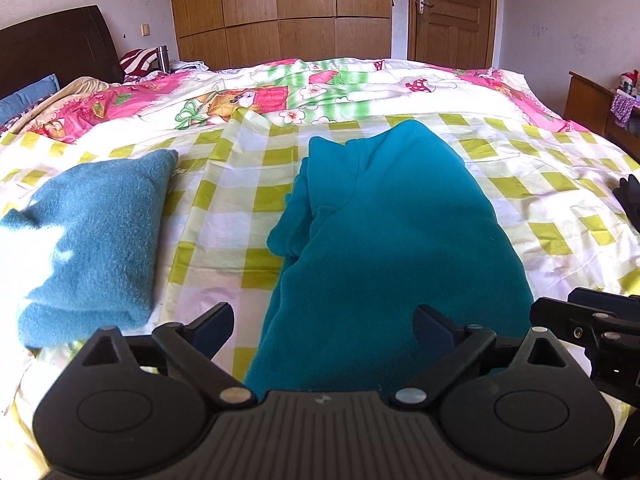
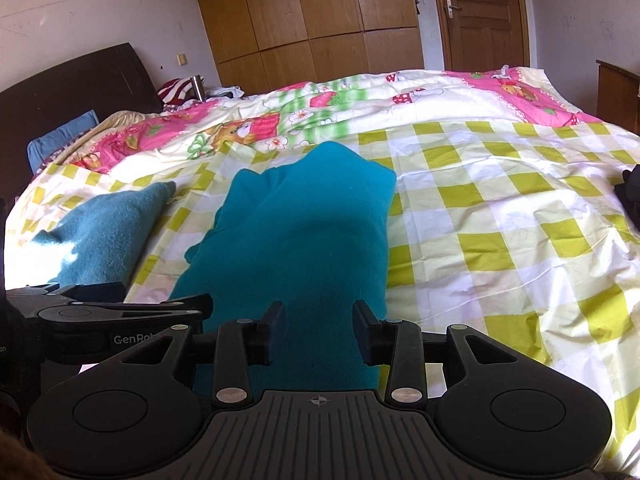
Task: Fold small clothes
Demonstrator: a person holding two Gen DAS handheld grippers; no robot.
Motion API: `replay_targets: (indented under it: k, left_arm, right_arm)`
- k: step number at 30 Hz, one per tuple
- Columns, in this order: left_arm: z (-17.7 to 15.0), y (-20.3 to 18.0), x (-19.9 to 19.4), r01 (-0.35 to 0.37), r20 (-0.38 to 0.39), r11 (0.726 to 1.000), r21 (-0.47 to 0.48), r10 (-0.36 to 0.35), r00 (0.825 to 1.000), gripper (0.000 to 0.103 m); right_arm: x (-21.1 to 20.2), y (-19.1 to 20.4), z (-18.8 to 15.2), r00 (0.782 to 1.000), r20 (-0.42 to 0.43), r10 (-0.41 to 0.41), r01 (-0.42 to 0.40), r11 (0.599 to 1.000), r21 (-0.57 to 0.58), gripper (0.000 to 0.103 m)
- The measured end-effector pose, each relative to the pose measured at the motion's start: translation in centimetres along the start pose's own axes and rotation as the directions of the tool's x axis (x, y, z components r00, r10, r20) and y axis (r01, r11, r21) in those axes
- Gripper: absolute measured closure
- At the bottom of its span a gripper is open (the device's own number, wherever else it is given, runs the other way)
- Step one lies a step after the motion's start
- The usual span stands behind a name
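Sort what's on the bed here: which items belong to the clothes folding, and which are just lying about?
Part of the job:
teal fleece garment, lying in front of both grippers
folded blue garment, set to the left

Lying about:
cartoon quilt
metal flask
blue pillow
dark item at the right edge

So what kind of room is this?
Most likely a bedroom. There is a big bed covered by a green-and-white checked sheet with a pink cartoon quilt behind it, a dark wooden headboard at one end, and a tall brown wooden wardrobe along the far wall.
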State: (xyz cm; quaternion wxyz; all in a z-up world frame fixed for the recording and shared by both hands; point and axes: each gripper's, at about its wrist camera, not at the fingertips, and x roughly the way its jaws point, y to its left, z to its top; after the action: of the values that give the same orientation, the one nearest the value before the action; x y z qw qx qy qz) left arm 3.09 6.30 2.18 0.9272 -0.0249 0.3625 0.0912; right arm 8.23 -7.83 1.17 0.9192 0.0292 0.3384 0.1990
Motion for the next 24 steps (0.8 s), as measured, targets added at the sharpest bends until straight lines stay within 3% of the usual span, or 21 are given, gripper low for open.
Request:
replay_targets:
  k: [14,24]
  left_arm:
    - [-1.8,-0.6,-1.2,0.066,-0.030,0.998,-0.018,-0.067,0.997,0.000]
    - [-2.4,-0.5,-1.9,0.049,-0.007,0.999,-0.010,-0.049,0.999,0.000]
  right_arm:
    - [-0.8,0.1,-1.3,0.999,-0.022,-0.027,0.027,0.999,0.016,0.067]
    - [-1.2,0.7,-2.1,0.998,-0.036,-0.049,0.049,0.999,0.003,0.067]
